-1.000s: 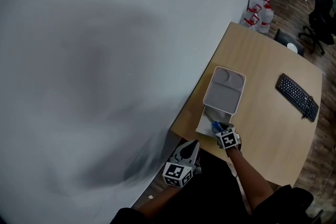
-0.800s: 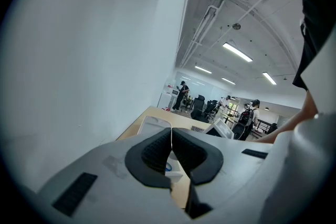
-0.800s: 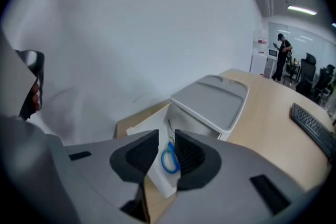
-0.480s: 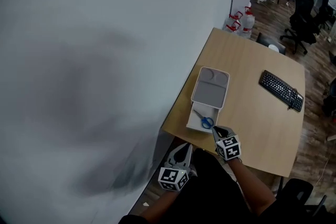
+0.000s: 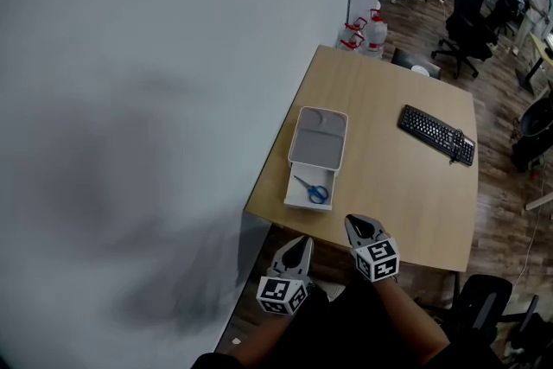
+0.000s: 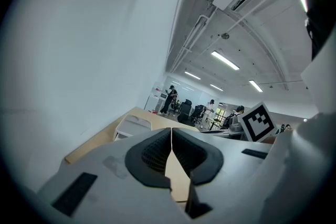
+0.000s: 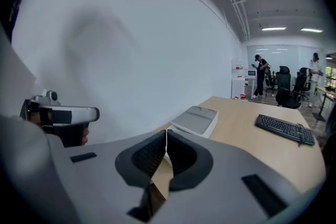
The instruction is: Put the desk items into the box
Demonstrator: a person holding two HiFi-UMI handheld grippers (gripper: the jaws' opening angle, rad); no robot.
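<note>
A white box [image 5: 308,195] lies near the front left edge of the wooden desk [image 5: 389,186]. Its grey lid [image 5: 318,138] is slid back over the far part. Blue-handled scissors [image 5: 314,191] lie in the open near part. My right gripper [image 5: 354,223] hangs shut and empty at the desk's front edge, just right of the box. My left gripper [image 5: 300,243] is shut and empty, off the desk below its front edge. In the right gripper view the closed jaws [image 7: 166,138] point at the box [image 7: 195,119]. The left gripper view shows its own meeting pads [image 6: 171,136] and the box [image 6: 132,124].
A black keyboard [image 5: 436,134] lies at the desk's right side, also in the right gripper view [image 7: 285,129]. A bare wall runs along the desk's left. Water jugs [image 5: 363,32], office chairs [image 5: 464,28] and people stand far behind.
My right gripper left the scissors in the box, drew back to the desk's front edge and closed. The head view has pulled back, showing more of the desk.
</note>
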